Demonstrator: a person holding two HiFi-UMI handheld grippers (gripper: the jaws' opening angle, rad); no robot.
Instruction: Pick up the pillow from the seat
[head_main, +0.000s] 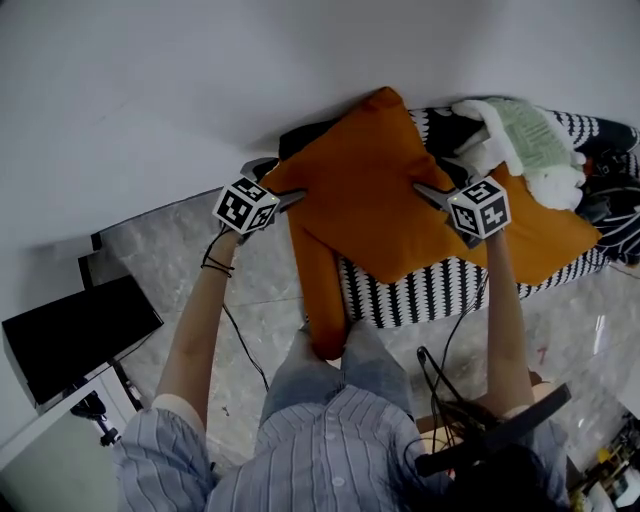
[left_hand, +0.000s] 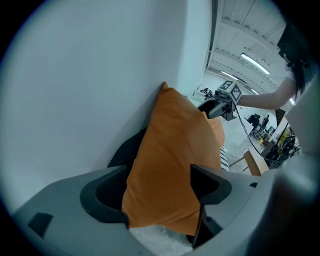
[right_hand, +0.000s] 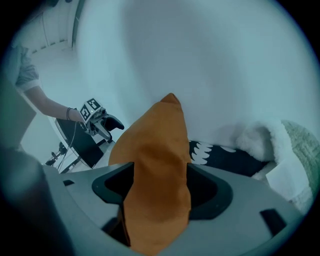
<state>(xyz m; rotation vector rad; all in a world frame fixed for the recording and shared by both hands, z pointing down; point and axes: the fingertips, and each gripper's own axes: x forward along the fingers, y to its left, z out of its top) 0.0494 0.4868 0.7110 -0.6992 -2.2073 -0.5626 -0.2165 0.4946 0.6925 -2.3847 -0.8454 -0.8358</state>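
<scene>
The orange pillow (head_main: 365, 190) stands tilted on the black-and-white striped seat (head_main: 430, 290), its top corner against the white wall. My left gripper (head_main: 285, 185) is at the pillow's left edge and my right gripper (head_main: 435, 180) at its right edge. In the left gripper view the pillow (left_hand: 170, 150) runs between the wide-spread jaws of the left gripper (left_hand: 160, 195), which do not squeeze it. In the right gripper view the pillow's corner (right_hand: 157, 145) fills the gap of the right gripper (right_hand: 157, 185), whose jaws are also spread wide. Each gripper view shows the other gripper across the pillow.
A second orange cushion (head_main: 545, 240) lies on the seat's right end under a white and green fluffy thing (head_main: 525, 140). An orange strip (head_main: 320, 290) hangs down the seat's left front. A black flat box (head_main: 80, 335) stands on the marble floor at left. The wall is right behind.
</scene>
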